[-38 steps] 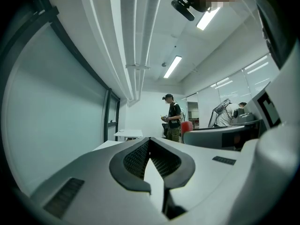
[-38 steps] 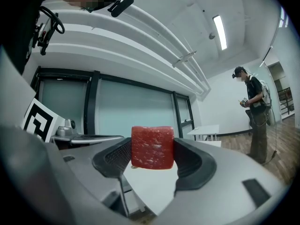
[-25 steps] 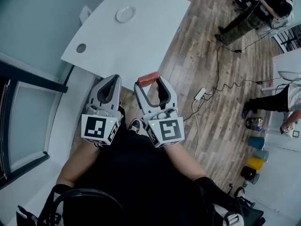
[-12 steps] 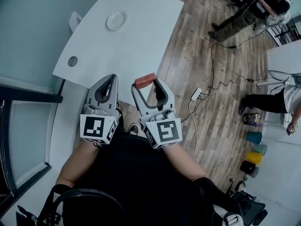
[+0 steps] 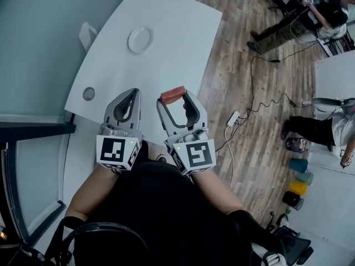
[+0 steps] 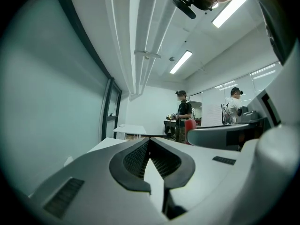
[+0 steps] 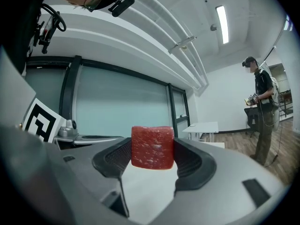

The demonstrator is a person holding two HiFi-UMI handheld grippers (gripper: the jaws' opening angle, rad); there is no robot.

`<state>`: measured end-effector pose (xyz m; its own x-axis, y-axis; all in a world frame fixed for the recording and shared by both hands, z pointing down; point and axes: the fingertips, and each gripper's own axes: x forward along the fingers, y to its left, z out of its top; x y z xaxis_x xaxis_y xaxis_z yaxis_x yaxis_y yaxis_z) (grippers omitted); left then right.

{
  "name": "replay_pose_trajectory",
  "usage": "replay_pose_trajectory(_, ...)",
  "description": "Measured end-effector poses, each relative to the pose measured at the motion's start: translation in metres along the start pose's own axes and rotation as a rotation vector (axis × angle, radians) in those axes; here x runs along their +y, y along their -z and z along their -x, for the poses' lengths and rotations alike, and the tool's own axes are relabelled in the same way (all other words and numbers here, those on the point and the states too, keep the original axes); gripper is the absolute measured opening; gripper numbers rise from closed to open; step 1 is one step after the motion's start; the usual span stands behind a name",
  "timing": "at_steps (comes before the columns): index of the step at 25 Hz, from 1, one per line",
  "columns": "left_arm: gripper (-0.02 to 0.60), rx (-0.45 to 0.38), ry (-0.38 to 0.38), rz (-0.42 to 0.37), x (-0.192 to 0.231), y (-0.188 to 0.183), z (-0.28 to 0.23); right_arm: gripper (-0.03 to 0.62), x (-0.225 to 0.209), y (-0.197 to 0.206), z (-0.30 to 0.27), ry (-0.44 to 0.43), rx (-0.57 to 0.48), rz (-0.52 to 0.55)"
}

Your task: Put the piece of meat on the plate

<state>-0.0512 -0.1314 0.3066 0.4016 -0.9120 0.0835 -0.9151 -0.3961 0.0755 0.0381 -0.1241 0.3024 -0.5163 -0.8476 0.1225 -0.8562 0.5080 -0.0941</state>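
Observation:
A red block of meat (image 5: 172,94) sits clamped between the tips of my right gripper (image 5: 173,95), held in the air over the near edge of the white table (image 5: 183,43). In the right gripper view the meat (image 7: 152,147) fills the gap between both pads. A small white plate (image 5: 140,39) lies far off on the table, toward its back left. My left gripper (image 5: 132,95) hovers beside the right one, its jaws shut and empty, tips touching (image 6: 149,141).
A round hole (image 5: 89,93) is set in the table near its left corner. To the right is wooden floor with a cable and power strip (image 5: 235,117). Two people (image 5: 302,18) stand at the far right, near coloured cups (image 5: 300,182).
The view has shifted so the table and plate sit closer and lower in frame. Both grippers keep their pose, and the meat stays held.

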Motion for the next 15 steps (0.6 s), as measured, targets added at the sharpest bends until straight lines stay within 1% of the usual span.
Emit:
replay_pose_trajectory(3,0.002,0.002,0.002,-0.002,0.018,-0.003,-0.012,0.284,0.004,-0.004,-0.022,-0.006,-0.003,0.003)
replay_pose_trajectory(6,0.002,0.003,0.004,-0.001,0.035,-0.006,-0.023,0.283,0.003,-0.005,-0.042,0.012,0.024,0.011)
replay_pose_trajectory(8,0.002,0.004,0.008,0.004,0.045,-0.006,-0.029,0.283,0.005,-0.006,-0.054,0.008,0.022,0.013)
replay_pose_trajectory(10,0.002,0.008,0.014,0.01,0.054,-0.004,-0.035,0.284,0.009,-0.006,-0.067,-0.001,0.011,0.005)
replay_pose_trajectory(15,0.002,0.025,0.04,0.026,0.07,0.006,-0.049,0.284,0.009,0.0,-0.089,0.029,0.034,0.012)
